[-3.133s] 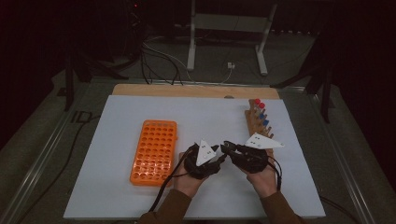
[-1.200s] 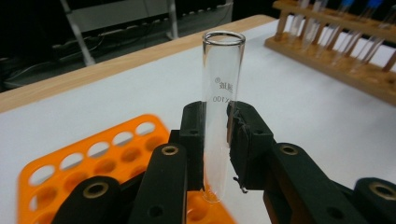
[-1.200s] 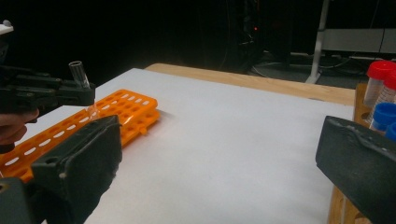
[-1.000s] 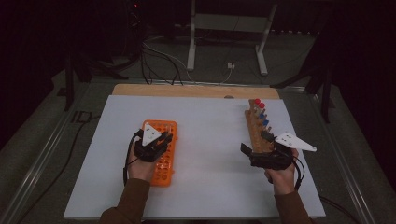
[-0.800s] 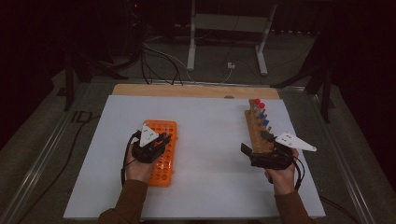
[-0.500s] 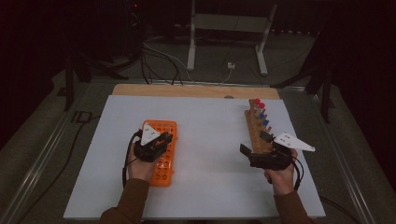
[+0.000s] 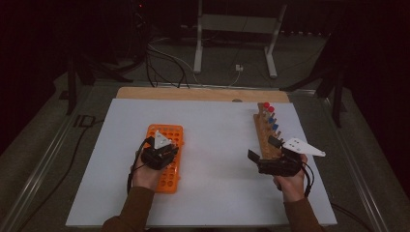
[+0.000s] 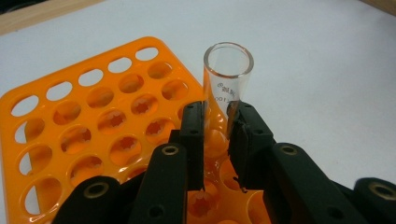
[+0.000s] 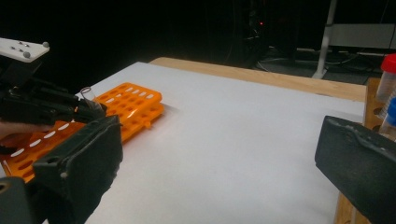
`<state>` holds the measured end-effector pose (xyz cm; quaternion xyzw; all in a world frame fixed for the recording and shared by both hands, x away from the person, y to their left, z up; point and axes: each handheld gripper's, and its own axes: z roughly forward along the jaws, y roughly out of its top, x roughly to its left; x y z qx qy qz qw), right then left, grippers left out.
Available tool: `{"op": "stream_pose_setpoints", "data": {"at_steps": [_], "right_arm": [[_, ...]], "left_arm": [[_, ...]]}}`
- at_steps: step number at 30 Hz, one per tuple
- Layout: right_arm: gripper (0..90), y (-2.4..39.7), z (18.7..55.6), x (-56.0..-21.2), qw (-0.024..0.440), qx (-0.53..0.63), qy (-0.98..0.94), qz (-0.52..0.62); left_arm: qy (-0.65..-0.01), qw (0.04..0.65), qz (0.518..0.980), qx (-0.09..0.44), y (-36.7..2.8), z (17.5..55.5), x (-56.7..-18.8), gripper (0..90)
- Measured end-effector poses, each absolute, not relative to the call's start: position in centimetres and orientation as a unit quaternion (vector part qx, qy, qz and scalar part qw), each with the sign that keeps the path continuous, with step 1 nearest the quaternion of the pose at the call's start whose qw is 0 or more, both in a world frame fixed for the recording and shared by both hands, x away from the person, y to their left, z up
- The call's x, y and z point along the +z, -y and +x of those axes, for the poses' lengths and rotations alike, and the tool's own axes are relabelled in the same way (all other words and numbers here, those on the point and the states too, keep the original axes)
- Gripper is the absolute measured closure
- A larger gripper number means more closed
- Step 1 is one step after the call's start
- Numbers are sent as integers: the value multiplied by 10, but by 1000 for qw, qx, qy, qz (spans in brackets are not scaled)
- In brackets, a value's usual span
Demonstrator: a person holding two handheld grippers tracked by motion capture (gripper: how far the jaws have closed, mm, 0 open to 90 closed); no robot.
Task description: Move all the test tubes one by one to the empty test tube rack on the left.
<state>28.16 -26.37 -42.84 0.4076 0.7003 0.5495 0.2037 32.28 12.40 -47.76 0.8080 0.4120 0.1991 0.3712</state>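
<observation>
Having parted from mid-table, both hands are now resting well apart: the left gripper [image 8: 217, 140] is clamping a clear glass test tube [image 8: 225, 100] upright over the orange plastic tube rack [image 7: 165, 157] at 9 o'clock, while the right gripper [image 7: 265, 149], jaws standing apart and empty, is waiting beside the wooden tube stand [image 7: 267, 134] at 3 o'clock.

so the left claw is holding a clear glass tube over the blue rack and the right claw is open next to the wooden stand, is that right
Not quite: the rack is orange, not blue, as the left gripper view shows. The rest holds: the left claw is shut on the clear glass tube over that rack, and the right claw is open next to the wooden stand.
</observation>
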Motion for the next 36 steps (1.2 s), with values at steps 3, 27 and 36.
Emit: {"op": "stream_pose_setpoints", "data": {"at_steps": [3,27,36], "right_arm": [[13,265,282,-429,201,549,-699,411],[13,275,288,-432,211,540,-695,425],[13,283,291,-424,242,520,-697,430]], "left_arm": [[-413,365,810,198,-123,323,-478,768],[-427,418,778,196,-136,311,-474,507],[-450,497,718,186,-162,293,-464,246]]}}
